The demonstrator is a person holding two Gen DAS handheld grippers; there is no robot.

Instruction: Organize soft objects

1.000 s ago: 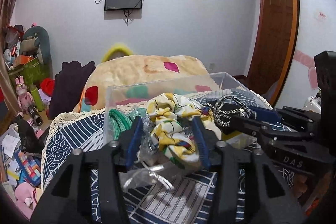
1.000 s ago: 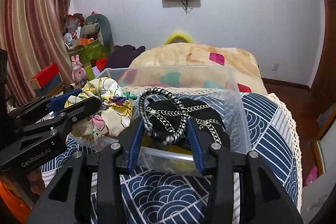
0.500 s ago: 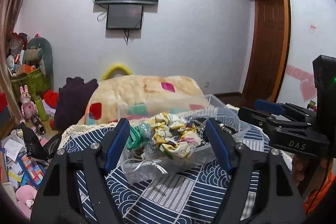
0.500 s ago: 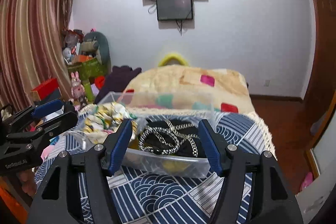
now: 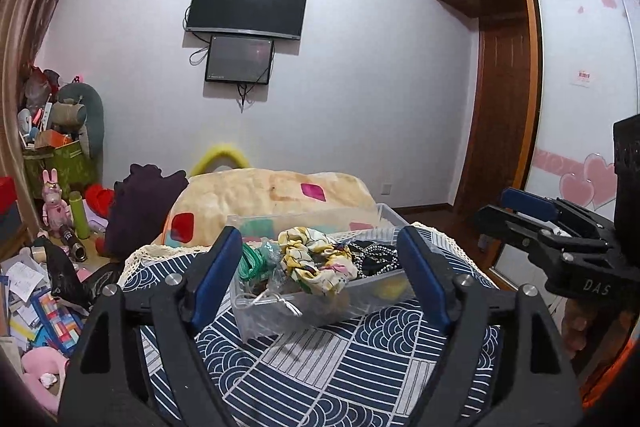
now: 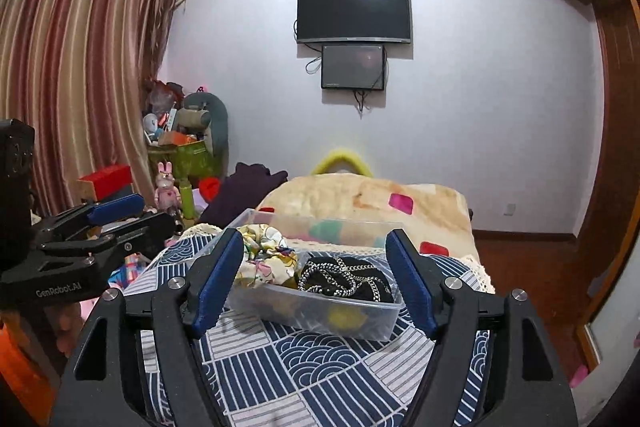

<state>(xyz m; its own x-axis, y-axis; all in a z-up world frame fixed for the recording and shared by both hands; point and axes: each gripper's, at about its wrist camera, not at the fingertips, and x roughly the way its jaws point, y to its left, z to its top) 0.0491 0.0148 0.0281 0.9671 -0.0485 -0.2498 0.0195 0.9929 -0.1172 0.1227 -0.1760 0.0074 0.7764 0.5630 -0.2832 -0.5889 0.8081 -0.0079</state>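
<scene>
A clear plastic bin (image 5: pixel 280 315) (image 6: pixel 360 323) stands on the blue patterned tablecloth (image 5: pixel 340 367). In it lie a yellow floral scrunchie (image 5: pixel 312 261) (image 6: pixel 264 259), a green item (image 5: pixel 250 263) and a black-and-white chain-like item (image 5: pixel 374 259) (image 6: pixel 344 277). My left gripper (image 5: pixel 320 279) is open and empty, drawn back in front of the bin. My right gripper (image 6: pixel 314 277) is open and empty, also back from the bin. Each gripper shows in the other's view, the right one (image 5: pixel 532 211) and the left one (image 6: pixel 120 215).
A bed with a beige patched blanket (image 5: pixel 272 195) lies behind the table. Toys and clutter (image 5: pixel 48 267) fill the floor at left. A wooden door (image 5: pixel 504 115) and wardrobe (image 5: pixel 580 87) stand at right. A TV (image 6: pixel 354 11) hangs on the far wall.
Both grippers opened, let go of the scrunchie and the chain item into the bin, and pulled back and up away from it.
</scene>
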